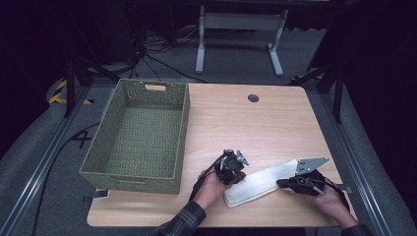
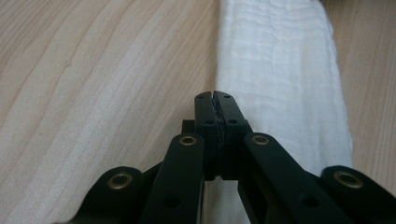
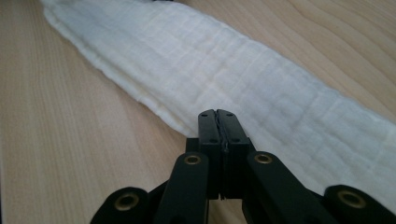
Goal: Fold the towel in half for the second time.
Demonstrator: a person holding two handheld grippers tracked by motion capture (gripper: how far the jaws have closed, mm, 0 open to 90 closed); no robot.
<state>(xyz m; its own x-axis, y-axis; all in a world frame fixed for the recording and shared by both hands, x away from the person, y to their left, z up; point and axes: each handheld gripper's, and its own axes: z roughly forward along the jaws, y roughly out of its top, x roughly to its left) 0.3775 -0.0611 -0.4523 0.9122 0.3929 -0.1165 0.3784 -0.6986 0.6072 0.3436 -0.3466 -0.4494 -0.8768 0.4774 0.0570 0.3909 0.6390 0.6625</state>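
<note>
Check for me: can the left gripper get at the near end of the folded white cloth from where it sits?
Probably yes. The left gripper, jaws shut, sits at the folded white cloth edge with bare table around it; it must open first.

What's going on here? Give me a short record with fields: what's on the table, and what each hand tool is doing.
table: light wooden table
cloth: white folded cloth, long strip lying flat near the front edge
basket: green woven basket, at the left, nothing inside
left gripper: jaws shut, tips at the cloth's long edge
right gripper: jaws shut, tips at the cloth's edge
grip on cloth: cannot tell
</note>
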